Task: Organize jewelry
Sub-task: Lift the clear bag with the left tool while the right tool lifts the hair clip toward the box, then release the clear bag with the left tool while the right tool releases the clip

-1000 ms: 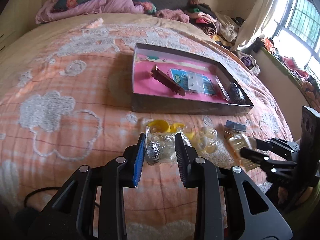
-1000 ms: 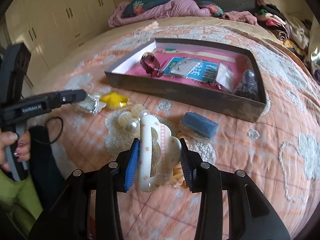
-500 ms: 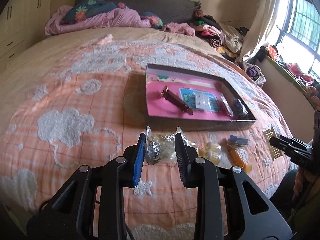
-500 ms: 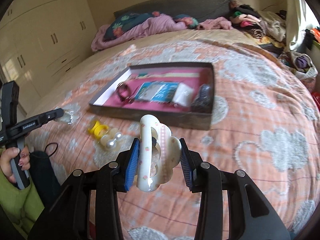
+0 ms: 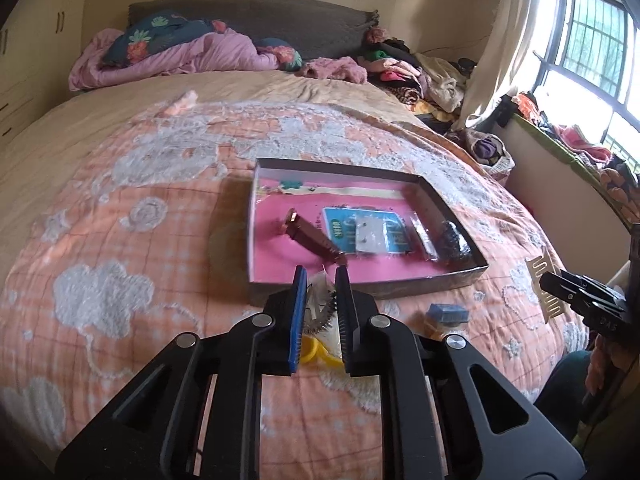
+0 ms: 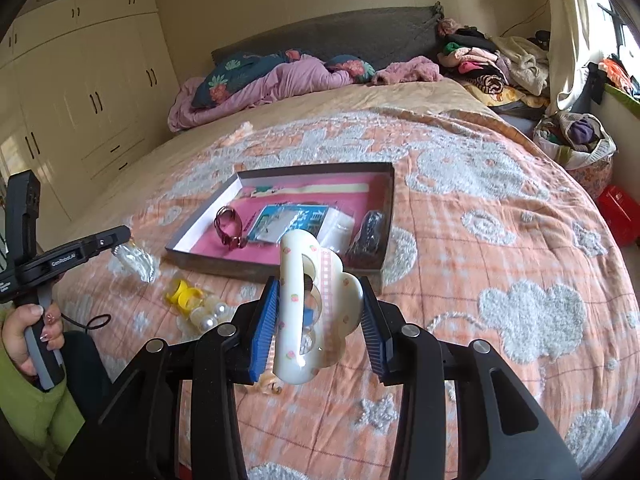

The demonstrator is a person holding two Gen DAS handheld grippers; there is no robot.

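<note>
My left gripper is shut on a clear plastic bag of jewelry, held above the bedspread just in front of the shallow pink-lined box. The bag also shows in the right wrist view. My right gripper is shut on a cream hair claw clip, lifted above the bed; the clip also shows at the right edge of the left wrist view. The box holds a dark red clip, a blue card and a dark bundle.
On the bedspread in front of the box lie a yellow ring piece, pearl-like beads, a small blue box and an amber clip. Bedding and clothes are piled at the headboard; wardrobes stand left, a window right.
Both grippers have risen and drawn back from the bed with their items held. The left gripper with its bag has come closer to the box's front wall.
</note>
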